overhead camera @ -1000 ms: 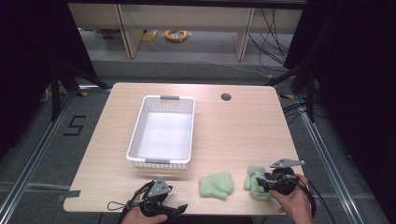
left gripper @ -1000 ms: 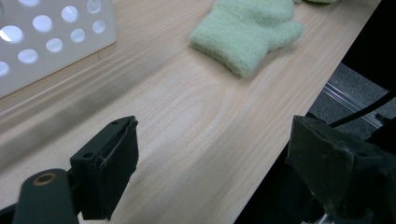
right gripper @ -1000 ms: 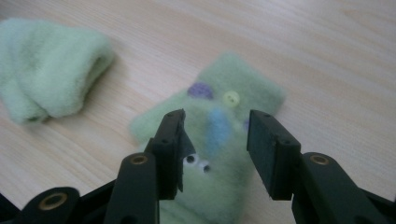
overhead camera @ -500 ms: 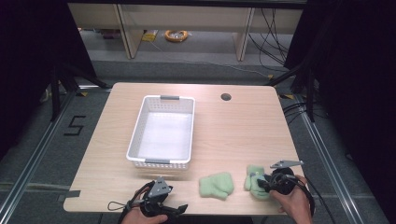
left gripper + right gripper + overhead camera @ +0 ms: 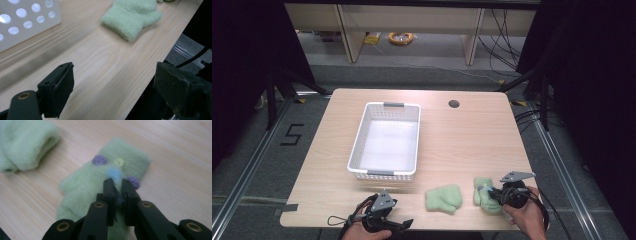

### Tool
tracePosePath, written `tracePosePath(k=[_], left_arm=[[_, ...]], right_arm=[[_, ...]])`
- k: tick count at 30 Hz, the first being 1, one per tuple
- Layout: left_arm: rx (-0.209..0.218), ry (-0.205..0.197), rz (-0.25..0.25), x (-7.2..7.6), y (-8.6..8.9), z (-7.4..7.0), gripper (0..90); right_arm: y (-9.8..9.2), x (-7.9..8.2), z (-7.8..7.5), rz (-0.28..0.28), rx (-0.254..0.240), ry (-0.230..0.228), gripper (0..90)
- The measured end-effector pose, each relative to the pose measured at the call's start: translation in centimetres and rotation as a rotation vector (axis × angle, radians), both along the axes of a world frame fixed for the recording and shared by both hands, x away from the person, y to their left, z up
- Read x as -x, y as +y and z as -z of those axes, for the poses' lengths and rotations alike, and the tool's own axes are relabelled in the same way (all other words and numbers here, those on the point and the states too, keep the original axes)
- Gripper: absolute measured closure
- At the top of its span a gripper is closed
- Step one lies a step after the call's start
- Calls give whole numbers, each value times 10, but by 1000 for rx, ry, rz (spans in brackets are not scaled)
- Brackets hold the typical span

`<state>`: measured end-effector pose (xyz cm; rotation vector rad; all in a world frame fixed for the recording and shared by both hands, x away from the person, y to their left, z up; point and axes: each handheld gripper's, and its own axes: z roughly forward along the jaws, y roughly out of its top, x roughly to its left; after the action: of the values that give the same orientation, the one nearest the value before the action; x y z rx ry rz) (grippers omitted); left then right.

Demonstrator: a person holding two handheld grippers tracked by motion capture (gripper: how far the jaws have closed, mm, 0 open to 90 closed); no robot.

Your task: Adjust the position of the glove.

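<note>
A light wooden table (image 5: pixel 472 145) is filling the middle of the high view, and a white perforated basket (image 5: pixel 386 141) is standing left of its centre. Near the front edge two pale green mittens are lying side by side but apart: a plain mitten (image 5: pixel 443 198) to the left, and a decorated mitten (image 5: pixel 484 192) to the right, bearing purple and blue bobbles and a small yellow button. The right gripper (image 5: pixel 492 195) is resting low over the decorated mitten; its jaws have just been closing and are now pinching a fold of the knit near the blue bobble, with only a narrow gap between them, as the right gripper view (image 5: pixel 117 187) is showing. That mitten is lying flat, its long axis running away from the claw, cuff end pointing farther off. The left gripper (image 5: pixel 404 224) is waiting at the table's front edge, jaws spread wide and holding nothing.
</note>
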<state>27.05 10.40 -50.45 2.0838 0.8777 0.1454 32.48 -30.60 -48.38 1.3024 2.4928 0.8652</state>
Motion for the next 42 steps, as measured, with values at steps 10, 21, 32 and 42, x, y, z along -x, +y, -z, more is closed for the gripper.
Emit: tracePosePath(k=[10,21,32,42], left_arm=[[10,-28,7,-3,1,-5,157],[63,-52,2,-9,-6,-21,167],[117,-42,42,-32,-30,-30,255],[93,-4,65,-61,-51,-21,409]], right_arm=[[18,11,-34,-110,-60,-108,847],[67,17,-56,-354,-121,-138,846],[100,-4,-39,-486,-102,-27,843],[120,-19,-22,-581,-67,25,828]])
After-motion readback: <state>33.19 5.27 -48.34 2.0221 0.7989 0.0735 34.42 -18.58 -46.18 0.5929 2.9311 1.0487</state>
